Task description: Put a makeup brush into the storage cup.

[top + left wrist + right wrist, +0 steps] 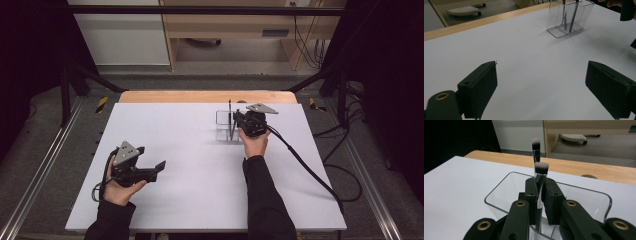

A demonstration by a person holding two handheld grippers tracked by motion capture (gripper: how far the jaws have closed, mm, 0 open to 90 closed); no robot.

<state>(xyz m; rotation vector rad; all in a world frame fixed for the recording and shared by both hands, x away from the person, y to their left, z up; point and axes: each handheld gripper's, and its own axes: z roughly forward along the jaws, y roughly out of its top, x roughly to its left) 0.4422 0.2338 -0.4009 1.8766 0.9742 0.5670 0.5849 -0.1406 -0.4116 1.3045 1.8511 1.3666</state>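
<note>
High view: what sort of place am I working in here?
Likely a lab recording bay: a white-topped table inside a black metal frame, loose cables on grey carpet, and a wooden bench behind.

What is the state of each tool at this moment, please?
Left tool: open, holding nothing, above the white table.
Right tool: closed on a makeup brush standing in the clear holder.
</note>
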